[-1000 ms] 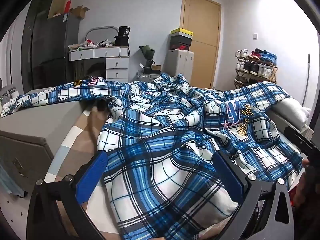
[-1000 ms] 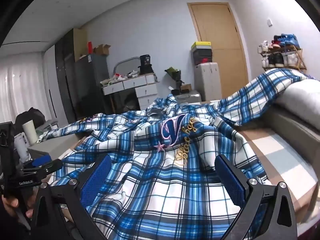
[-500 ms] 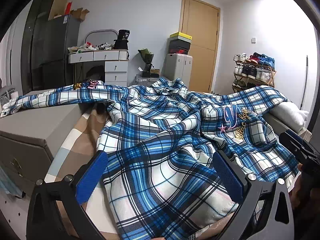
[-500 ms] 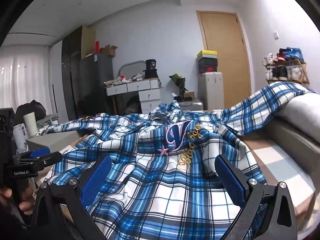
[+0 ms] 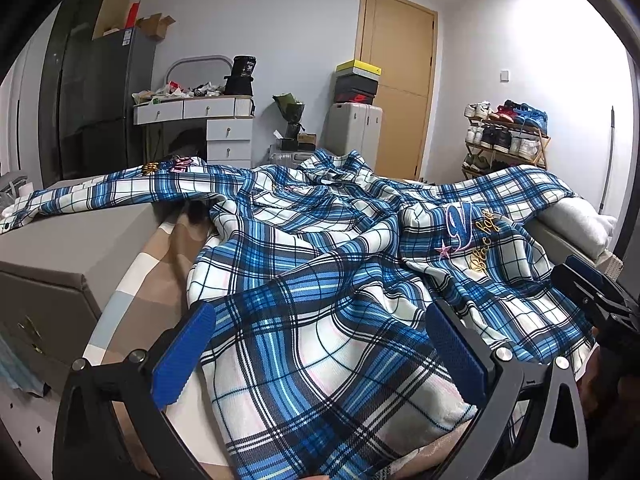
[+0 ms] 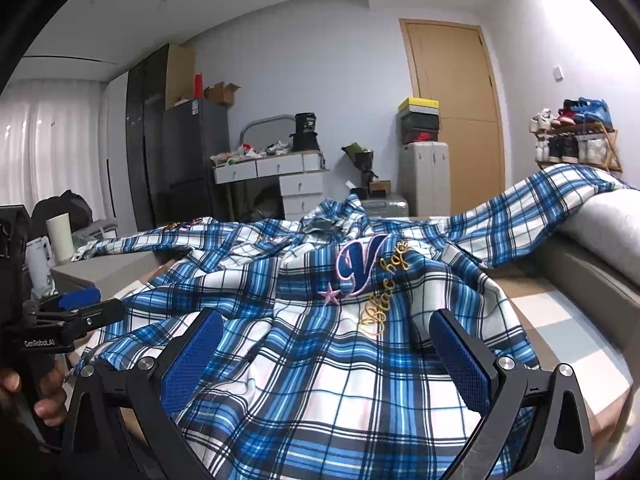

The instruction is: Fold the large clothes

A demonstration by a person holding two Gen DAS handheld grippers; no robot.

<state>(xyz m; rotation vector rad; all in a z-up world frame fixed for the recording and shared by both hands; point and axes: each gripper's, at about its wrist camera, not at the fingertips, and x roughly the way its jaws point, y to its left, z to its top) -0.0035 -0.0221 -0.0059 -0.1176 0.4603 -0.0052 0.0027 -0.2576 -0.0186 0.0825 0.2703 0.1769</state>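
Left wrist view: we look low along our left gripper (image 5: 320,352), levelled just over the near hem of the plaid shirt (image 5: 340,260).
Left tongs: we hold them spread wide, blue pads (image 5: 182,356) either side of the cloth; the hem lies in the gap, and we cannot tell whether the pads touch it. Nothing is gripped.
Right wrist view: our right gripper (image 6: 324,360) sits low over the shirt's front panel, aimed toward the embroidered V logo (image 6: 356,268).
Right tongs: we keep them just as wide; fabric lies between the pads, none of it pinched.
Shirt: we see it spread crumpled across the bed (image 5: 132,280), one sleeve (image 5: 100,192) reaching left over the grey bed frame (image 5: 72,240), the other draped right over a grey pillow (image 6: 600,232).
Hands: our left hand (image 6: 36,392) shows at the right wrist view's left edge, wrapped round its black handle; the right gripper's fingers (image 5: 588,292) show at the left wrist view's right edge.
Only in right wrist view: curtains (image 6: 52,140) and a white cup (image 6: 60,238).
Both views: door (image 5: 396,84), shoe rack (image 5: 504,136), dresser (image 5: 208,128).
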